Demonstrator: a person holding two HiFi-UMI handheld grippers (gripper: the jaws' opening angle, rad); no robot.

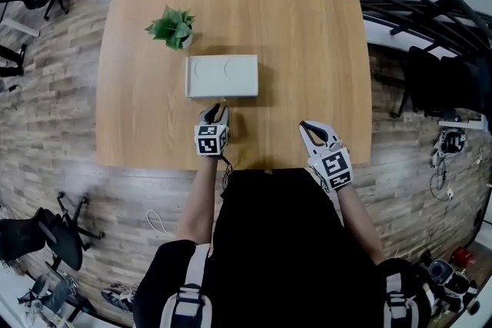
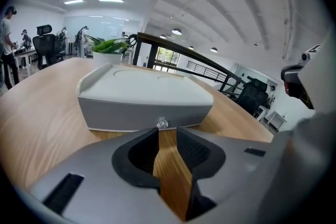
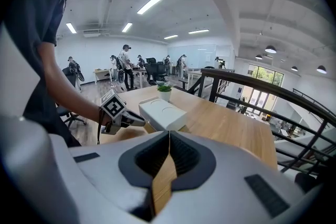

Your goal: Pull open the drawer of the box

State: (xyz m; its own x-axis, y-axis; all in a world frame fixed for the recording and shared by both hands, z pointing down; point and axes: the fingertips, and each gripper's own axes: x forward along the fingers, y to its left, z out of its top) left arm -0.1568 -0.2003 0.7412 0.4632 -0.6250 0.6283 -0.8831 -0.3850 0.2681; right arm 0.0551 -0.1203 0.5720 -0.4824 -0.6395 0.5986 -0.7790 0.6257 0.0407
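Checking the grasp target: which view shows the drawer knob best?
The left gripper view: the small clear knob sits sharp on the box front, just beyond the open left tongs. The head view shows only a speck at the box's edge; in the right gripper view it cannot be made out.

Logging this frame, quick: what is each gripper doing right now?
Left gripper: open, empty, knob just ahead of its tips.
Right gripper: shut, empty.
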